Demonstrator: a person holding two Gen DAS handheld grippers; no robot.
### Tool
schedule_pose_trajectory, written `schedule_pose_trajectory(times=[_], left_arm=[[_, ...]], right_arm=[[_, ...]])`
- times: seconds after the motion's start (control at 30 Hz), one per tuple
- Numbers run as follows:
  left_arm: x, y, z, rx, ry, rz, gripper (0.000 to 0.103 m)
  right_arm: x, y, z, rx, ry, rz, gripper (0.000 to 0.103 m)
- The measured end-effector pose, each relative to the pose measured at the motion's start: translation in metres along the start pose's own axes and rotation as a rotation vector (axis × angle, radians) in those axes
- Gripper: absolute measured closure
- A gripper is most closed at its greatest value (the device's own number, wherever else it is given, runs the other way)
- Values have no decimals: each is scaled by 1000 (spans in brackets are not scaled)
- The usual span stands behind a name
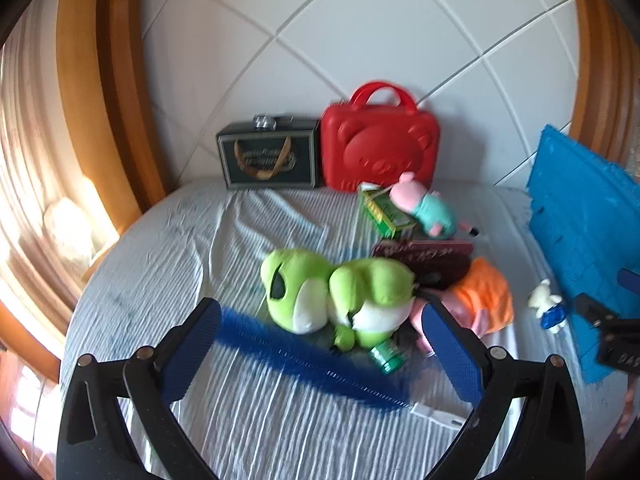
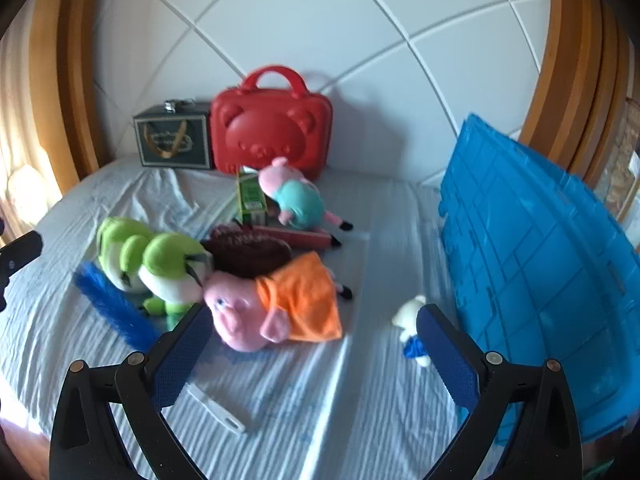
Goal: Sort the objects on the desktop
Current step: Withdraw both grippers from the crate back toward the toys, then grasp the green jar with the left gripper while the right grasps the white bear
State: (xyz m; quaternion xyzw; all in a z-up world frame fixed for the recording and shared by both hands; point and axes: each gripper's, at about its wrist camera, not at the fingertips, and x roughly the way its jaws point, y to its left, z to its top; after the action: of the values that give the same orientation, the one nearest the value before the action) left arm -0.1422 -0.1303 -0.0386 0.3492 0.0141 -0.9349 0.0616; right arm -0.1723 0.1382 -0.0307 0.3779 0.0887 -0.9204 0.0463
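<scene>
A cluttered surface covered in a pale striped cloth [image 2: 320,380], seen from two hand-held grippers. Sorting looks barely begun: the tall blue plastic crate [image 2: 540,260] at three o'clock shows only its outer wall, its inside hidden, while everything countable lies loose in a heap at the centre. The left gripper [image 1: 320,344] hovers with jaws spread wide and empty over a green plush frog [image 1: 336,292] at twelve o'clock of its fingers. The right gripper [image 2: 312,344] is likewise released, holding nothing, just short of a pink plush pig in an orange dress [image 2: 276,312]. Counted: four soft toys, namely the frog, two pigs including a pink plush pig in a teal shirt [image 2: 296,196], and one small white figure in blue [image 2: 412,328]. One blue bristle brush [image 1: 304,360], one green carton [image 2: 250,196], one small green bottle [image 1: 386,356], one dark maroon booklet [image 1: 424,260]. Against the back wall stand one red bear-faced case [image 2: 272,136] and one dark box [image 2: 172,142].
</scene>
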Motion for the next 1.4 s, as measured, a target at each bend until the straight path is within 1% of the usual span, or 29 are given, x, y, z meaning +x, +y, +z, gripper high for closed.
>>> schedule_pose_trajectory(times=[0.03,0.1,0.13,0.23,0.33,0.47,0.57,0.67,0.7,0.73,0.83,0.93,1.0,1.1,1.17,1.2,1.23,1.27,1.4], left_arm=[[12,4,-7,-6,37,14,1],[27,11,-16,-13,79,32,1],[39,17,-24,-28,113,55,1],[60,30,-41,-73,185,86,1],[81,38,-57,-108,259,103,1],[103,38,-76,-115,320,133,1],[116,29,-84,-118,357,120,1],[125,6,-84,-84,363,91,1],[129,-3,-84,-73,360,79,2],[133,-13,-83,-65,356,62,6],[149,-38,-80,-49,368,15,13],[163,-57,-79,-45,376,-12,15],[173,-67,-78,-36,387,-22,16],[192,-79,-80,-14,415,-25,17],[202,-82,-83,-11,435,-28,25],[209,-82,-86,-22,456,-45,38],[212,-82,-87,-32,470,-50,56],[213,-81,-89,-36,476,-49,61],[208,-77,-90,-33,458,-43,61]], right_arm=[[8,-8,-3,6,23,-4,0],[23,-24,-11,16,64,-6,0],[28,-30,-14,18,79,-7,0],[45,-48,-24,26,129,-6,0],[63,-59,-33,31,176,3,0],[91,-66,-49,38,245,25,0],[108,-67,-61,36,291,43,0],[120,-70,-71,45,323,54,0],[122,-71,-74,47,330,57,0],[124,-72,-77,47,337,59,0],[128,-75,-85,49,352,61,0],[129,-81,-92,67,359,76,0],[130,-82,-95,80,360,104,0],[134,-85,-99,92,358,87,0],[139,-88,-100,108,372,95,0],[140,-89,-101,109,375,96,0],[141,-89,-102,105,377,94,0],[143,-90,-103,103,378,94,0],[148,-94,-101,115,367,78,0]])
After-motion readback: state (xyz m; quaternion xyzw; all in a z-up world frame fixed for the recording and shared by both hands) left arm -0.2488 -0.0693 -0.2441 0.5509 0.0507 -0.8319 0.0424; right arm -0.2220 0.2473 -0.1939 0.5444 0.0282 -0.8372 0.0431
